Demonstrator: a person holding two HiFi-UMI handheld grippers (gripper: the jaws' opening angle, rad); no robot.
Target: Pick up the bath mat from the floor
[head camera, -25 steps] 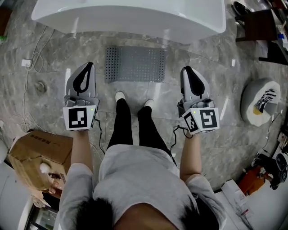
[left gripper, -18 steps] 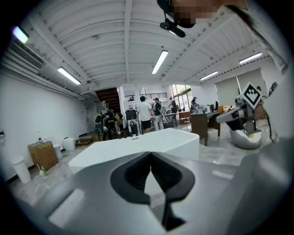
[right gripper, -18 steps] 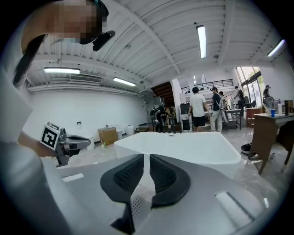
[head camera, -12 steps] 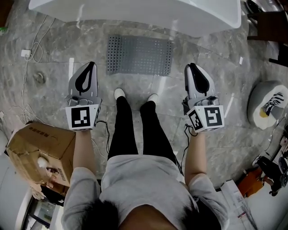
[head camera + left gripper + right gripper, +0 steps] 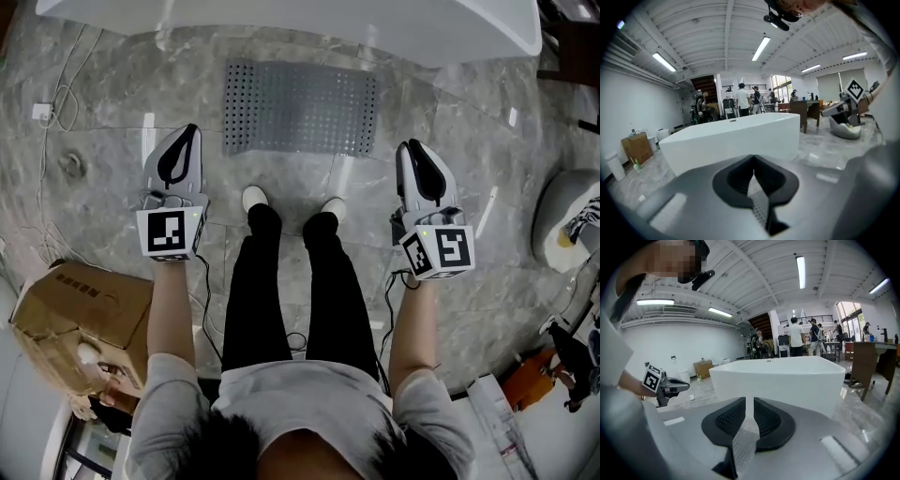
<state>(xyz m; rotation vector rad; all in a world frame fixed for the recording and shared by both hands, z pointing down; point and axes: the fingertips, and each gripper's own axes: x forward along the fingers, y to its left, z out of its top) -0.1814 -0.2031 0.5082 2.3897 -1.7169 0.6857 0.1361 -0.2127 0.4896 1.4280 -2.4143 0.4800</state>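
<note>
Left tongs (image 5: 188, 133) are closed, tips pressed together with nothing between them. The right tongs (image 5: 409, 147) stand slightly apart, their jaws having just been opening. Only the white bathtub (image 5: 281, 23) shows through their narrow gap, so they too are empty. Seen from above, a person stands on a grey marble floor (image 5: 103, 141) with one pair of tongs on either side of the legs, both pointing forward and downward. The bath mat (image 5: 300, 108), grey and dotted with holes, lies flat on the floor just ahead of the person's shoes (image 5: 253, 199). Its far edge sits close against the bathtub's side, though whether it touches cannot be told. Neither pair touches the mat, and each hovers near a front corner, slightly outside the short edges. This looks like the reach down toward the mat, with the pick-up not yet begun. To do it well, the left tongs would need to open first. Both should then come in low at the front corners, slip one jaw under the thin rim and pinch firmly, since a flat mat may cling to smooth stone. Peeling it up toward the person, away from the tub, seems safest. The near edge and both short edges are open to approach, while the far edge is hemmed in by the tub. A loose cable (image 5: 62, 94) lies well to the left, a cardboard box (image 5: 75, 314) sits behind the left arm, and a pale rounded object (image 5: 562, 220) is well off to the right.
</note>
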